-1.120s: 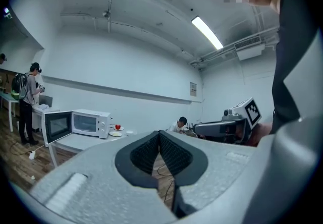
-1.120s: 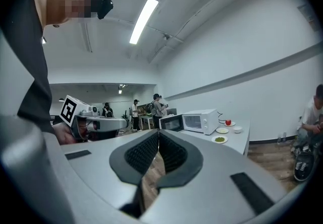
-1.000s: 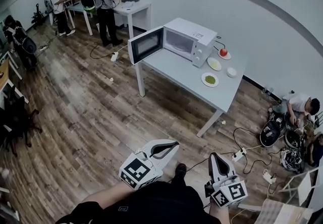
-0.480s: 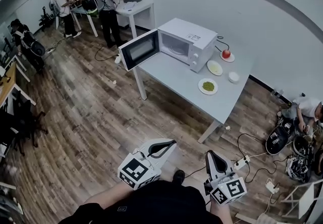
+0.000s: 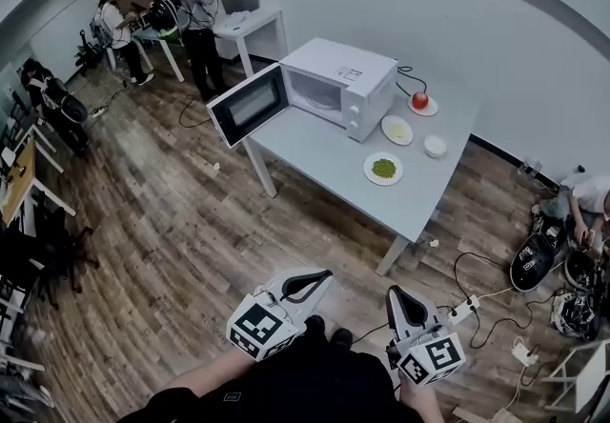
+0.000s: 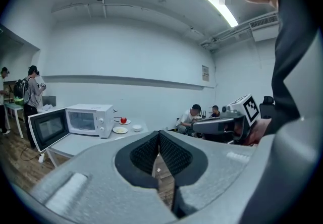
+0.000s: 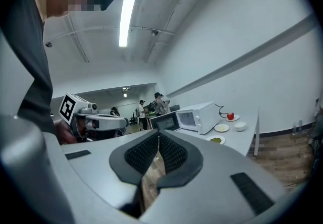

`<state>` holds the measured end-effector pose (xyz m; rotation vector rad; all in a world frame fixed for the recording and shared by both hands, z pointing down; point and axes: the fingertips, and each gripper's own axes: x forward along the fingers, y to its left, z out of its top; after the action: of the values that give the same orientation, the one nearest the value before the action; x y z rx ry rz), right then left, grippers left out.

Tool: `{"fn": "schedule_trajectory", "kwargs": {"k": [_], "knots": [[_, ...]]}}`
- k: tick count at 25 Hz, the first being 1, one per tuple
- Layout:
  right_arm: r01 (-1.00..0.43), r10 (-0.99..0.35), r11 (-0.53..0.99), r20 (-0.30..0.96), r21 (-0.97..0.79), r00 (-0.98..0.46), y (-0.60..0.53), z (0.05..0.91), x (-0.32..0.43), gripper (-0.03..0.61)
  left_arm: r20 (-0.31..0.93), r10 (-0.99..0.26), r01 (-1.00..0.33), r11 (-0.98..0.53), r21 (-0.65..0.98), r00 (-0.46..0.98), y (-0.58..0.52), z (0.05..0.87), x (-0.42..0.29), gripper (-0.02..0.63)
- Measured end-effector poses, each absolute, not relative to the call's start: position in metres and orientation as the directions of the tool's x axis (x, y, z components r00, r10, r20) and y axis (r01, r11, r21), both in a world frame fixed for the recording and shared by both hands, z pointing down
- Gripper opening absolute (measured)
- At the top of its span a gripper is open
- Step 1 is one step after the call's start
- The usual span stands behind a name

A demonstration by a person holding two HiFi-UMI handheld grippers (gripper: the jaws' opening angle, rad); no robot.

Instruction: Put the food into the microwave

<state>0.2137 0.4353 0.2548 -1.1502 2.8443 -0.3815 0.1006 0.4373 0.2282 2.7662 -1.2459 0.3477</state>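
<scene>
Approach step, by the look of it: well short of the grey table [image 5: 315,145], with left gripper [image 5: 327,272] and right gripper [image 5: 393,293] both pinched closed on nothing. Food on the table's right half: plate of greens [image 5: 383,169], pale plate [image 5: 396,130], small bowl [image 5: 436,146], red fruit [image 5: 420,99] nearest the far wall, all right of the white microwave [image 5: 338,83], door [image 5: 250,107] open to the left. Next, probably: closing in, parting the jaws, taking a plate by its rim. Wood-plank floor [image 5: 162,221], cables [image 5: 477,292] at right, people [image 5: 191,7] at a far-left table [image 5: 253,26].

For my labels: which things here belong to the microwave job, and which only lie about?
Job: microwave, door open; plate of green food; plate of pale food; red fruit; white bowl.
Lying about: power strip; black bag.
</scene>
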Motion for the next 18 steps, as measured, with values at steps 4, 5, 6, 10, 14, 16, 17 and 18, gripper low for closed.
{"fn": "schedule_trajectory", "kwargs": {"k": [4, 5, 6, 10, 14, 16, 17, 18], "knots": [[-0.678, -0.685, 0.689, 0.077, -0.256, -0.725, 0.415, 0.262, 0.207, 0.015, 0.222, -0.738, -0.755, -0.656, -0.016, 0.637, 0.41, 0.227, 0.095, 0.01], [-0.679, -0.682, 0.69, 0.087, -0.25, -0.726, 0.41, 0.262, 0.203, 0.015, 0.214, -0.741, -0.756, -0.655, -0.021, 0.636, 0.404, 0.227, 0.092, 0.009], [-0.682, -0.682, 0.69, 0.098, -0.242, -0.725, 0.405, 0.262, 0.2, 0.015, 0.206, -0.743, -0.755, -0.655, -0.025, 0.637, 0.396, 0.226, 0.089, 0.011], [-0.71, -0.699, 0.672, 0.134, -0.212, -0.702, 0.37, 0.262, 0.189, 0.015, 0.187, -0.737, -0.74, -0.669, -0.066, 0.65, 0.351, 0.225, 0.075, 0.011], [-0.745, -0.733, 0.631, 0.151, -0.215, -0.664, 0.31, 0.263, 0.177, 0.015, 0.197, -0.725, -0.722, -0.685, -0.099, 0.66, 0.29, 0.231, 0.054, 0.011], [-0.759, -0.746, 0.612, 0.157, -0.222, -0.647, 0.279, 0.261, 0.169, 0.015, 0.211, -0.713, -0.705, -0.698, -0.126, 0.669, 0.262, 0.233, 0.043, 0.011], [-0.764, -0.75, 0.606, 0.16, -0.222, -0.641, 0.263, 0.26, 0.163, 0.015, 0.221, -0.706, -0.694, -0.706, -0.143, 0.673, 0.249, 0.234, 0.037, 0.011], [-0.768, -0.754, 0.602, 0.163, -0.219, -0.637, 0.247, 0.258, 0.157, 0.015, 0.235, -0.698, -0.682, -0.714, -0.158, 0.677, 0.235, 0.236, 0.031, 0.01]]}}
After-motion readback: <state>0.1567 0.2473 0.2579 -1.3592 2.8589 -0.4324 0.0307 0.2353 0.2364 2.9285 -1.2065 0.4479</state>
